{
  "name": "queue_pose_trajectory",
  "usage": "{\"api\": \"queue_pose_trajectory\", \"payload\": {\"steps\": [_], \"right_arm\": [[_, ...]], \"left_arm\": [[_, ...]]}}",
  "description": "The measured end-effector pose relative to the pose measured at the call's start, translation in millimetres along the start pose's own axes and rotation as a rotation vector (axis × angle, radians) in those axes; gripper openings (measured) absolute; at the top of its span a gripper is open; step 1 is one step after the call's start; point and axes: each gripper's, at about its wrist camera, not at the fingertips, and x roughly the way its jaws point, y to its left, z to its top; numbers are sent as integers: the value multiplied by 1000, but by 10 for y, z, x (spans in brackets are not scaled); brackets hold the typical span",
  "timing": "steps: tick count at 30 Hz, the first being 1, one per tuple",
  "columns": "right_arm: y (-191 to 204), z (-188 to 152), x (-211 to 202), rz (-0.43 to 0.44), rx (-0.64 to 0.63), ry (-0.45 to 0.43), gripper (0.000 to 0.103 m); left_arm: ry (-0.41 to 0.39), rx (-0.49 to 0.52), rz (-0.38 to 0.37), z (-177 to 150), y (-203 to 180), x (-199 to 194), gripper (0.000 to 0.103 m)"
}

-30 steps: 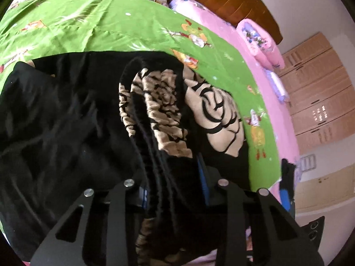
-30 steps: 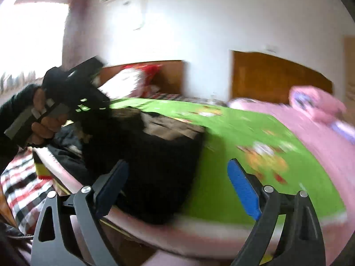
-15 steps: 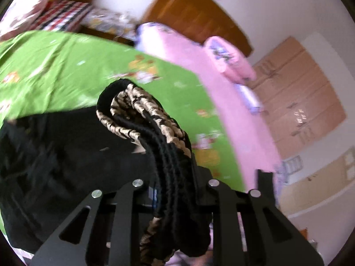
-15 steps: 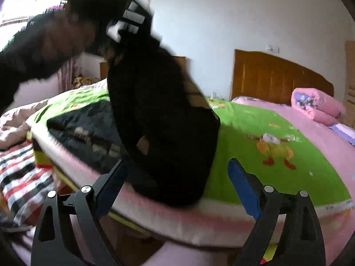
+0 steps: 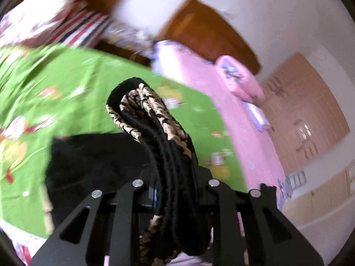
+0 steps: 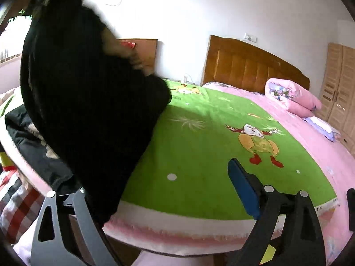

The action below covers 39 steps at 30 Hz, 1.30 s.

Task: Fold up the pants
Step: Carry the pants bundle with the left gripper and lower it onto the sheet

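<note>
My left gripper [image 5: 175,190] is shut on the bunched waistband of the black pants [image 5: 155,128], which have a tan and black pattern. The waistband sticks up between the jaws; the rest hangs down toward the green bedspread [image 5: 66,88]. In the right wrist view the pants [image 6: 88,110] hang as a tall black mass at the left, above the bed edge. My right gripper [image 6: 166,190] is open and empty; its blue pad [image 6: 243,188] shows on the right, and the hanging cloth covers its left finger.
A second dark garment [image 6: 33,150] lies on the bed's left edge. A rolled pink quilt [image 6: 292,97] lies by the wooden headboard [image 6: 250,68]. Wardrobes [image 6: 339,84] stand at the right. A plaid cloth [image 6: 15,201] lies below the bed.
My left gripper has lifted the pants off the bed, and they now hang free. The right gripper has stayed open near the bed's front edge.
</note>
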Motion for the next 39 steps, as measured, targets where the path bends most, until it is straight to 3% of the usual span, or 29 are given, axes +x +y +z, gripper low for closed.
{"api": "queue_pose_trajectory", "payload": {"steps": [4, 7, 11, 16, 19, 21, 23, 26, 30, 32, 34, 37, 38, 39], "right_arm": [[76, -34, 34, 12, -23, 16, 88], [90, -30, 42, 16, -17, 7, 89], [129, 23, 33, 7, -44, 17, 89], [166, 103, -57, -1, -55, -26, 89], [220, 86, -20, 7, -75, -15, 89], [231, 41, 49, 17, -85, 12, 89], [206, 32, 52, 26, -77, 8, 90], [173, 34, 77, 32, -65, 17, 92], [113, 23, 88, 68, -30, 42, 92], [67, -6, 26, 123, -22, 36, 92], [56, -67, -49, 158, -26, 30, 92], [-57, -183, -217, 254, -28, -3, 92], [-68, -197, -245, 257, -32, -10, 92], [-65, -206, -243, 257, -45, -6, 92]], "left_arm": [[68, -107, 46, -276, 887, 217, 22], [82, -157, 22, -461, 1286, 351, 22], [46, -120, 0, -489, 1275, 244, 22], [-44, -16, 46, -432, 989, -109, 22], [-44, -44, 115, -513, 1112, -107, 22], [5, -119, 131, -627, 1391, 40, 23], [10, -146, 98, -743, 1544, 150, 25], [-22, -168, 35, -788, 1605, 110, 32], [-54, -187, -40, -801, 1596, 51, 68], [-116, -187, -9, -861, 1521, -68, 76], [-215, -184, 89, -924, 1439, -286, 85], [-374, -154, 383, -1049, 1217, -626, 89], [-406, -95, 464, -1099, 1055, -683, 89], [-416, -45, 472, -1144, 914, -690, 90]]}}
